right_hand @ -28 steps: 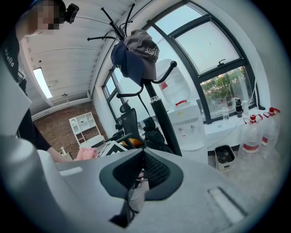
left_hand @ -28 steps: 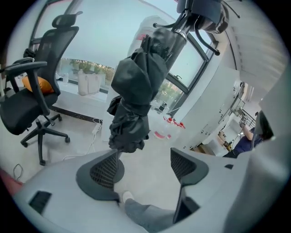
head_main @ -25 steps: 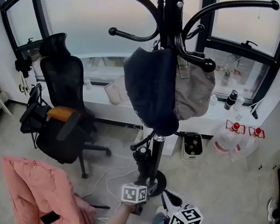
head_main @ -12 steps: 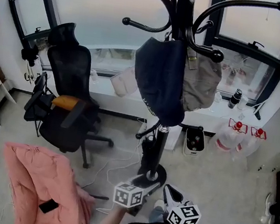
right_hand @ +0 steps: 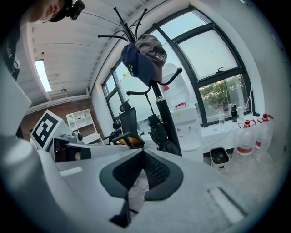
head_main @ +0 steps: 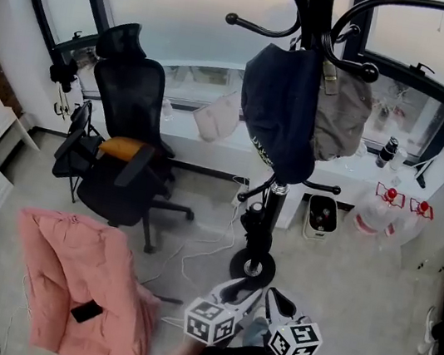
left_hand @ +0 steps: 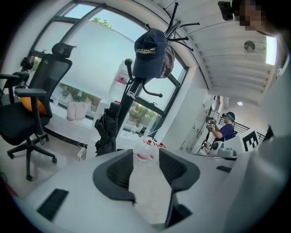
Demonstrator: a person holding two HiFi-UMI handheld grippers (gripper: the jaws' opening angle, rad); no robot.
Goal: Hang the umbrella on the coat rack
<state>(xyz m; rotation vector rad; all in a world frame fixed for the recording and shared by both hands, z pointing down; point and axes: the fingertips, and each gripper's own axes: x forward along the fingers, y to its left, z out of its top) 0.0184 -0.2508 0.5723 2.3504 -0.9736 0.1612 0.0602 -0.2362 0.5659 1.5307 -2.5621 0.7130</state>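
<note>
**Head view.** The folded black umbrella (head_main: 252,221) sits close against the pole of the black metal coat rack (head_main: 321,4). It is low down, beneath a navy cap (head_main: 279,115) and a grey fabric cap (head_main: 343,121). It looks to be hanging from one of the low hooks, though its loop is too small to make out. By my judgement the hanging is done and only drawing back is left.

The left gripper (head_main: 241,292) and right gripper (head_main: 275,301) are at the near edge, both clear of the umbrella. The floor between them and the rack's round base is open apart from thin white cables (head_main: 192,256). A black office chair (head_main: 120,155) stands to the left and a pink padded coat (head_main: 68,290) lies near left. Clear water bottles with red caps (head_main: 384,218) stand far right.

**Left gripper view.** The left gripper (left_hand: 145,157) has its jaws about half apart. They have just been closing, and nothing is between them. The umbrella (left_hand: 104,132) hangs beyond and to the left, against the rack (left_hand: 136,84). The rack's upper hooks reach outward overhead, so pulling back toward the person looks like the freest path.

**Right gripper view.** The right gripper (right_hand: 142,154) has its jaw tips together and holds nothing. The umbrella (right_hand: 157,129) is beyond, touching the pole (right_hand: 163,111).
</note>
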